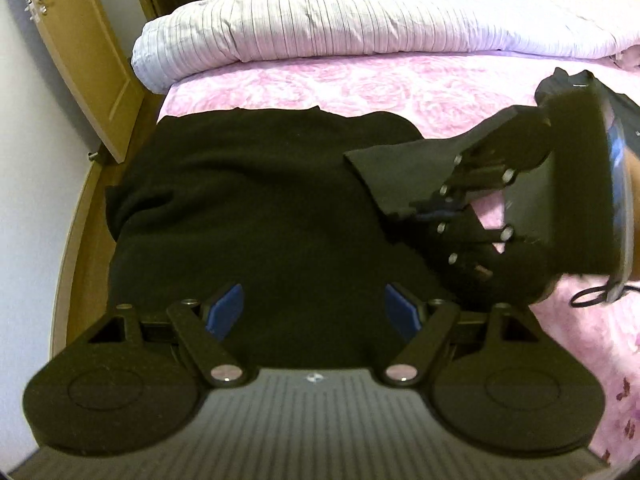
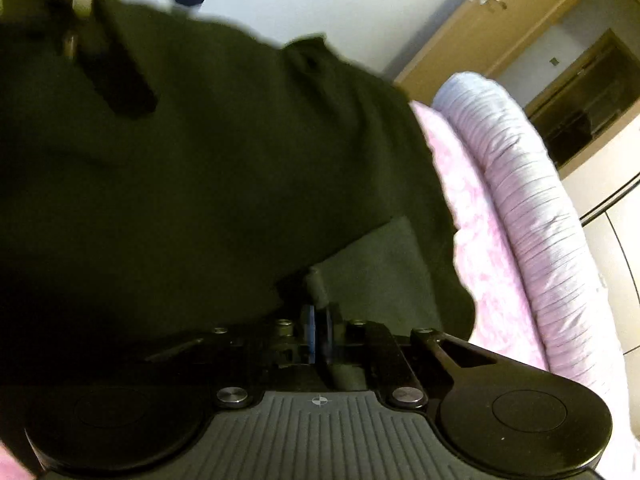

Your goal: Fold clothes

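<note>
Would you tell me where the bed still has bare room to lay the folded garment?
Bare pink sheet lies between the black garment and the rolled duvet. Crowded where the right gripper pinches a flap, right of the open left gripper.

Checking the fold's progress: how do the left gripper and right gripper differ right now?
The left gripper is open and empty above the black garment; the right gripper is shut on a flap of it. The left faces along the pink floral bed sheet; the right is turned sideways. Both have blue pads.
</note>
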`<state>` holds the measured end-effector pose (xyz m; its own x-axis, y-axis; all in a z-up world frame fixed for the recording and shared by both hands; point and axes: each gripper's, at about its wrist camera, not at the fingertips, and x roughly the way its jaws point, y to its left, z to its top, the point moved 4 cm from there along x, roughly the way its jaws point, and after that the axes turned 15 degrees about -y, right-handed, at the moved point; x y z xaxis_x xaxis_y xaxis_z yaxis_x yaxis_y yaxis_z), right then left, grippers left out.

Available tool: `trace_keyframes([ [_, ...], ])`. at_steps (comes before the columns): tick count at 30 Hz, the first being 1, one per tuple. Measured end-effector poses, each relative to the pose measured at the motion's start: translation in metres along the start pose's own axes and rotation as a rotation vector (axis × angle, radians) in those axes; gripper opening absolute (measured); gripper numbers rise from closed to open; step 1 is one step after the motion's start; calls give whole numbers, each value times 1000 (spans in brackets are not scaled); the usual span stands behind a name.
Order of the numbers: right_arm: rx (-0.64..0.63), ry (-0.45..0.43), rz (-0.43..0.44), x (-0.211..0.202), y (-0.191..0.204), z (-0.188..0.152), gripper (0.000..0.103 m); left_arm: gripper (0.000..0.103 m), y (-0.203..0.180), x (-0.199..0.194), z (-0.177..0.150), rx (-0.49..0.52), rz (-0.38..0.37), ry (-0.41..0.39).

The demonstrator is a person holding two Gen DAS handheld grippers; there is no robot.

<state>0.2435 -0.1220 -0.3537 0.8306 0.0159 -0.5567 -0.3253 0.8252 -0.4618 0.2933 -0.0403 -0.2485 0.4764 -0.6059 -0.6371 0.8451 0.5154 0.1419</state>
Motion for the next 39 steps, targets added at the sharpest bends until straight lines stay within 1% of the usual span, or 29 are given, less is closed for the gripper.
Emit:
trace_keyframes([
  [3, 145, -60, -9, -27, -33, 12, 4, 74, -9, -5, 11, 7, -5, -3],
  [5, 292, -125, -66, -53, -72, 18, 4, 74, -24, -4, 23, 24, -22, -10],
  [7, 421, -194, -160, -90, -119, 14, 4, 74, -46, -1, 40, 53, -49, -26],
  [9, 518, -258, -277, -135, -169, 0, 4, 74, -77, 5, 59, 76, -84, -49],
  [11, 590, -313, -411, -190, -218, -24, 4, 74, -118, 13, 78, 100, -126, -63],
  [13, 663, -354, -573, -258, -264, -65, 4, 74, -166, 20, 95, 129, -173, -81],
  [15, 775, -365, -737, -325, -299, -126, 4, 74, -218, 27, 111, 155, -220, -98],
  [17, 910, -341, -864, -378, -319, -203, 4, 74, -274, 38, 123, 175, -261, -101],
  [18, 980, -310, -909, -398, -323, -245, 4, 74, -300, 45, 125, 179, -274, -95],
  [19, 1048, -261, -934, -411, -322, -290, 4, 74, -328, 53, 126, 182, -284, -83],
  [20, 1102, -207, -948, -421, -321, -333, 4, 74, -351, 62, 125, 188, -284, -68],
  [21, 1136, -156, -937, -426, -318, -370, 4, 74, -374, 72, 124, 195, -279, -55],
  [23, 1216, -86, -898, -429, -313, -430, 4, 74, -418, 96, 118, 216, -266, -25],
  [25, 1297, -45, -861, -437, -310, -477, 4, 74, -450, 119, 110, 234, -238, 14],
  [27, 1345, -27, -825, -452, -309, -510, 4, 74, -471, 139, 104, 236, -202, 53],
  [29, 1369, -32, -790, -454, -314, -522, 4, 74, -480, 154, 104, 242, -168, 72],
  [30, 1374, -50, -782, -454, -319, -520, 4, 74, -482, 160, 106, 251, -148, 77],
  [32, 1358, -102, -784, -466, -322, -515, 4, 74, -481, 172, 110, 257, -115, 83],
  [34, 1339, -119, -811, -481, -315, -515, 4, 74, -477, 182, 114, 242, -100, 82],
  [35, 1344, -108, -824, -486, -309, -521, 4, 74, -476, 187, 116, 234, -98, 77],
  [36, 1369, -71, -818, -485, -302, -531, 4, 74, -474, 191, 117, 227, -100, 72],
  [39, 1416, 66, -764, -478, -283, -552, 4, 67, -469, 203, 119, 208, -120, 61],
])
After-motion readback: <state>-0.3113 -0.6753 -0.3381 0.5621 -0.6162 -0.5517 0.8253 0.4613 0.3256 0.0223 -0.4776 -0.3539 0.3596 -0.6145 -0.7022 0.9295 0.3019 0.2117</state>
